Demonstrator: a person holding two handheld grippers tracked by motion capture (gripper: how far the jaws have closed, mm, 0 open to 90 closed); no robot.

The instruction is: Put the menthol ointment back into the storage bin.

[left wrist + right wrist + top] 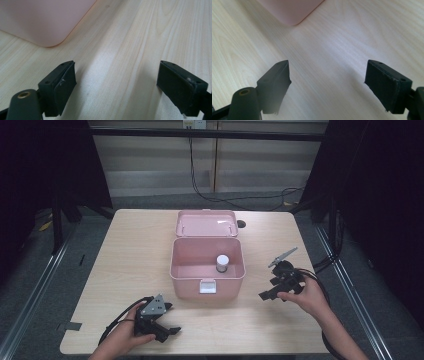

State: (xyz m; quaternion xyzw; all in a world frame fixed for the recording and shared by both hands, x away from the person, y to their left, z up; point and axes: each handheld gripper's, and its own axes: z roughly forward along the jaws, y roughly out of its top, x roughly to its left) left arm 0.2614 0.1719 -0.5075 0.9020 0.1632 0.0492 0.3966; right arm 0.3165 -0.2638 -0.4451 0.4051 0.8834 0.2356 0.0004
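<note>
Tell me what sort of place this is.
Probably a lab or recording room set up for filming handling tasks, not a home. A bare wooden table stands between dark curtains, cables trail over the grey floor, and metal rails run along the sides.

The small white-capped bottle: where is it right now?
In the high view, the bottle stands upright inside the open pink box, toward its right wall, mid-table.

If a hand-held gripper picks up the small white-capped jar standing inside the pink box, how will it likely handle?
The small white-capped cylindrical jar looks light and rigid, so it should lift easily. It stands upright on a narrow base, so a nudge may tip it. Being round, it could then roll until a wall of the open pink plastic box stops it.
</note>
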